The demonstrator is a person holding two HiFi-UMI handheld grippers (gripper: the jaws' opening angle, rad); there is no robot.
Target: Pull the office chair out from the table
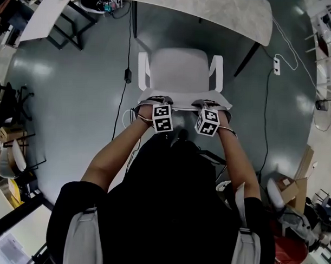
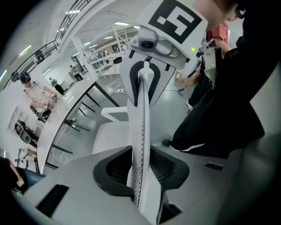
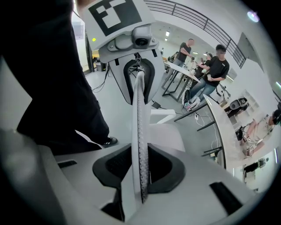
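Note:
A white office chair (image 1: 181,70) stands on the grey floor just in front of a long pale table (image 1: 213,11), its seat facing the table. I stand behind it. My left gripper (image 1: 154,103) sits on the left part of the backrest's top edge (image 1: 182,106) and my right gripper (image 1: 211,106) on the right part. In the left gripper view the thin perforated backrest edge (image 2: 141,145) runs between the dark pads of the left gripper (image 2: 140,176), which close on it. The right gripper (image 3: 141,176) grips the same edge (image 3: 140,132) likewise.
A power strip (image 1: 276,65) and cables lie on the floor right of the chair, another cable (image 1: 127,73) on its left. A second table (image 1: 48,11) stands at the upper left, cardboard boxes (image 1: 293,187) at the right. People (image 3: 215,66) stand by far tables.

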